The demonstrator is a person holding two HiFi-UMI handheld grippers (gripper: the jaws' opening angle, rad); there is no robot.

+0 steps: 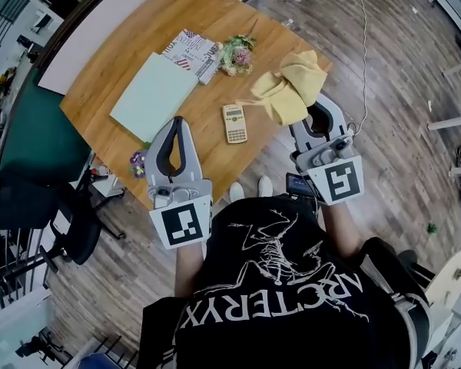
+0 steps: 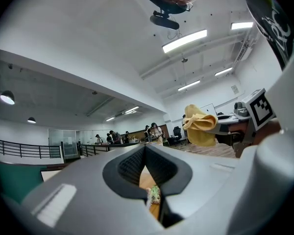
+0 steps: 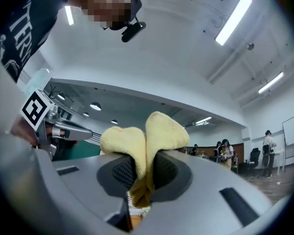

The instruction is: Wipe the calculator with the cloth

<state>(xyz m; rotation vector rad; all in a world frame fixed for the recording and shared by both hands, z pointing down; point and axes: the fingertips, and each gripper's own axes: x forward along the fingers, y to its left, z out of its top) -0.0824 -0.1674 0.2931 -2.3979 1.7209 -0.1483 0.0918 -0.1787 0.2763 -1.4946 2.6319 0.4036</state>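
Currently gripping yellow cloth point(image 1: 290, 87) in right gripper point(image 1: 310, 108) jaws, raised just right of calculator point(image 1: 234, 123) on tabletop point(image 1: 207, 14). Left gripper point(image 1: 177, 123) jaws closed, empty, left of calculator. Judged soft, limp, light; best pinched mid-bunch. Calculator probably light, prone to sliding.

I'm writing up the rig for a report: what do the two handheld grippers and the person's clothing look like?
The left gripper and right gripper are light grey plastic with black ribbed pads inside the jaws. Each carries a white cube with black square markers. The person wears a black short-sleeved T-shirt with white print.
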